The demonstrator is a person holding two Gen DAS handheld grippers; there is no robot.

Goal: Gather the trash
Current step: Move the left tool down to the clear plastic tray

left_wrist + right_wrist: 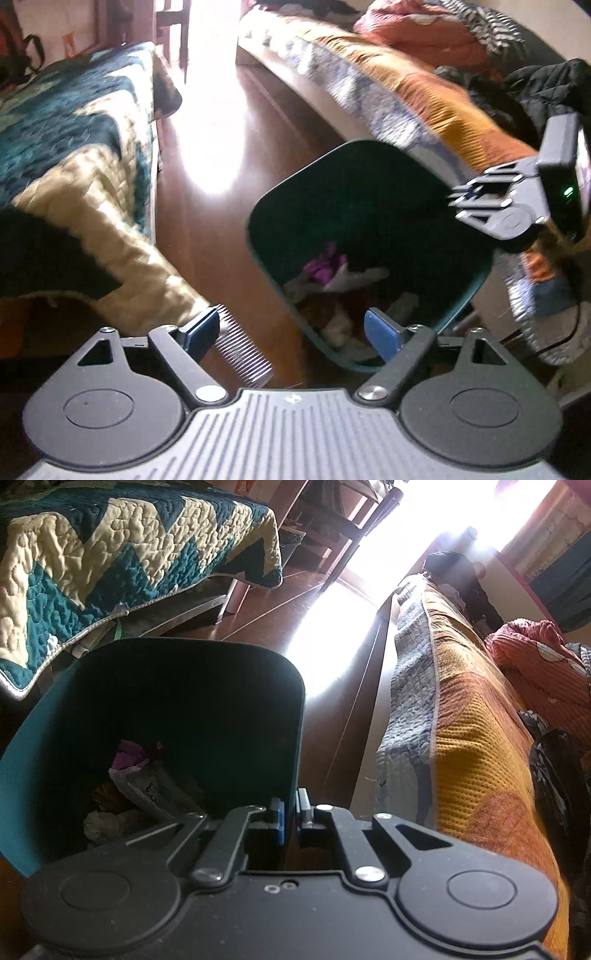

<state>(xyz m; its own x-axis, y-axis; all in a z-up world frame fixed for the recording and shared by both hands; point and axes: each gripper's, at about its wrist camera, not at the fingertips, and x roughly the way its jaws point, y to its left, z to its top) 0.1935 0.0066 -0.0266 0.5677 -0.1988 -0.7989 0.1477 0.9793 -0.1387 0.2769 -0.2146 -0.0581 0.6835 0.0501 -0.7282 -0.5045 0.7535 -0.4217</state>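
Right tool (290,818) pinches the smooth teal bin's (236,657) thin rounded wall.

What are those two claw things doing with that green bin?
Someone is tidying a bedroom with a gripper in each hand. The right gripper is shut on the rim of the dark green trash bin, which stands on the wooden floor between two beds. The left gripper is open and empty beside the bin. Inside the bin lie crumpled bits of trash, some purple and some white.
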